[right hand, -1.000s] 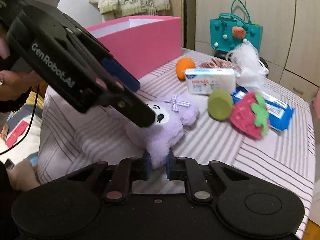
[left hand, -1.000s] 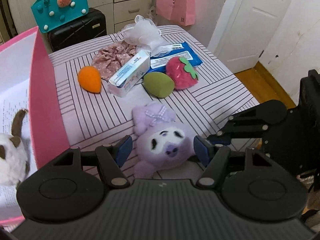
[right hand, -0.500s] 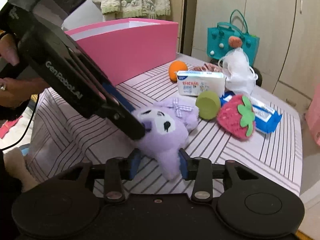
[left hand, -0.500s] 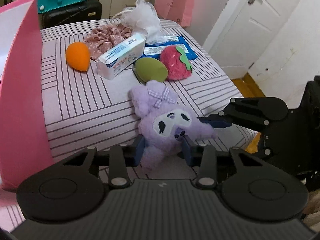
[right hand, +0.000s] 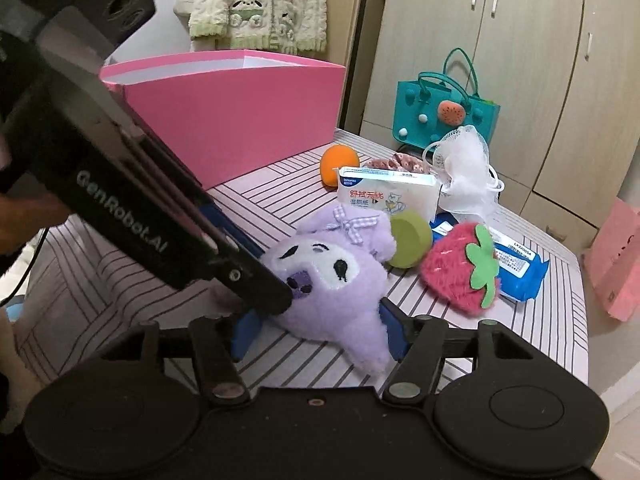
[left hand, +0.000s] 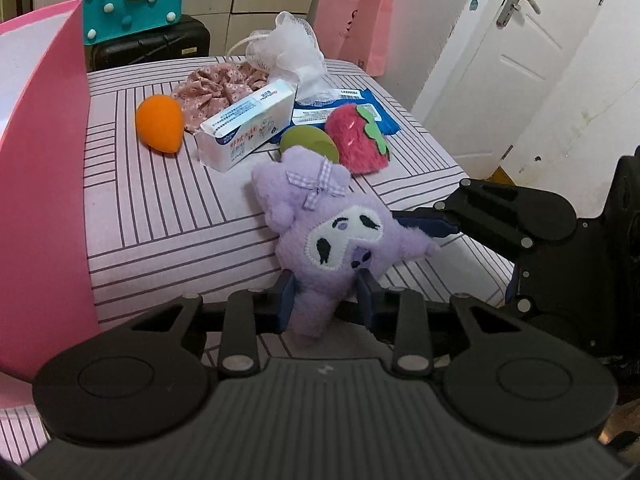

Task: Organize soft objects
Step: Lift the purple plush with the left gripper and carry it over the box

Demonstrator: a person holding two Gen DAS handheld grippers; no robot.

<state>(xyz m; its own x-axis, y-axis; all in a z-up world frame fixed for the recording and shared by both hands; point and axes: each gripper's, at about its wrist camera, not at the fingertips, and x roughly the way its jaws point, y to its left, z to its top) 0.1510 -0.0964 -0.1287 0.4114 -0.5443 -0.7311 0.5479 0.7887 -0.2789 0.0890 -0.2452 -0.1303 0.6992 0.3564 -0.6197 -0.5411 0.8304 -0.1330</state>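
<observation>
A purple plush toy (left hand: 328,236) with a white face and checked bow is held a little above the striped table. My left gripper (left hand: 326,298) is shut on its lower body. My right gripper (right hand: 318,334) is open, its blue pads on either side of the plush (right hand: 332,276) with slack. The right gripper's fingers (left hand: 432,226) show beside the plush's arm in the left wrist view. The left gripper's body (right hand: 132,208) crosses the right wrist view and covers part of the plush.
On the striped table (left hand: 160,216) lie an orange sponge egg (left hand: 159,123), a tissue pack (left hand: 248,126), a green sponge (left hand: 308,144), a strawberry plush (left hand: 358,140), a blue wipes pack (right hand: 516,264), floral fabric and a white mesh puff. A pink box (right hand: 236,116) stands at the left.
My left gripper closed on the purple plush and raised it. My right gripper let go of it and opened wider.
</observation>
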